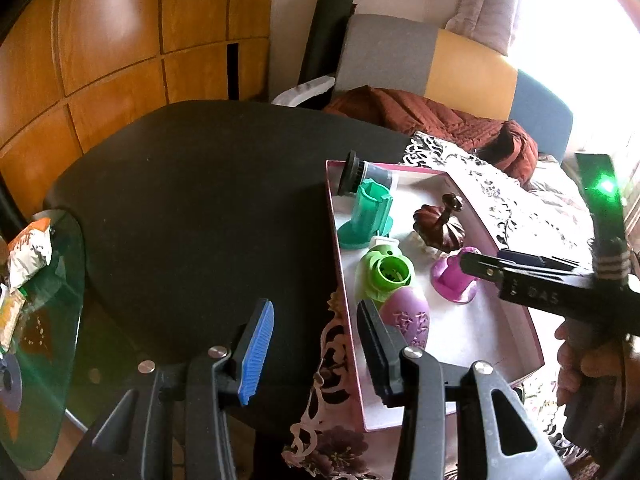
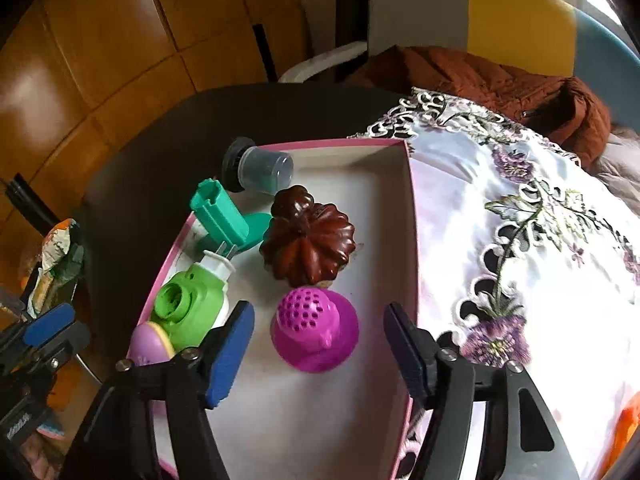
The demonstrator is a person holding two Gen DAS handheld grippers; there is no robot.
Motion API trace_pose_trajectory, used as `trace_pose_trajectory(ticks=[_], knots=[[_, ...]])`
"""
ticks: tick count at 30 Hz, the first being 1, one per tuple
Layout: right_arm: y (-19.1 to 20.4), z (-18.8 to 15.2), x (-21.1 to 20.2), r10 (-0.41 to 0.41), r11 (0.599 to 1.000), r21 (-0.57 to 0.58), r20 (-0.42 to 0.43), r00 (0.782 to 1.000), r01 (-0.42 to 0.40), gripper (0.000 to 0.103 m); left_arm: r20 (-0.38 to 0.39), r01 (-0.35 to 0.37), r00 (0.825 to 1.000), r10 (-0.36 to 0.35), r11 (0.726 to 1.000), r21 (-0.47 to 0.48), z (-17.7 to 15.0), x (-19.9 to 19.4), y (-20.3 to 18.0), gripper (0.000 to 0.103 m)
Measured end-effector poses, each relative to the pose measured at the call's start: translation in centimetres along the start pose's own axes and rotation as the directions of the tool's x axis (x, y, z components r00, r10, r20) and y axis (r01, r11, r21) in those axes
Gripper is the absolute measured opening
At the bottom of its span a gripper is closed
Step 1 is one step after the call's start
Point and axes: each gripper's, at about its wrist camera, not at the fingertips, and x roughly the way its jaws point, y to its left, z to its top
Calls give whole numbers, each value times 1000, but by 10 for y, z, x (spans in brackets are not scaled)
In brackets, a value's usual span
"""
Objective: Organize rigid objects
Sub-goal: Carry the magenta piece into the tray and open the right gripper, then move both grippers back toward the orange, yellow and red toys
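Right tool (image 2: 318, 354) spread apart over the pink box (image 2: 410, 216), magenta strainer cap (image 2: 314, 330) standing loose between the pads (beside brown pumpkin (image 2: 308, 236)). Left tool (image 1: 316, 348) parted too, nothing gripped.

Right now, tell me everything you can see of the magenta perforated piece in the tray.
The magenta perforated piece looks like glossy moulded plastic: a domed top dotted with small round holes, flaring to a wide skirt, with a small nub on its side. It stands upright on the white floor of the pink-rimmed tray, just in front of the brown pumpkin-shaped ornament; whether they touch is unclear. The right gripper hangs open around it, pads clear.
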Motion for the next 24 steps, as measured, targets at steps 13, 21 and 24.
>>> trace_pose_trajectory(ticks=[13, 21, 24], knots=[[-6, -24, -53, -39, 998, -42, 108, 993, 44, 79, 30, 8, 1000, -10, 998, 60, -1, -13, -17, 44], [-32, -40, -80, -89, 995, -22, 142, 986, 93, 80, 42, 24, 999, -29, 994, 106, 0, -17, -32, 44], [-51, -44, -91, -128, 992, -5, 144, 981, 130, 80, 39, 31, 999, -36, 992, 122, 0, -18, -39, 44]])
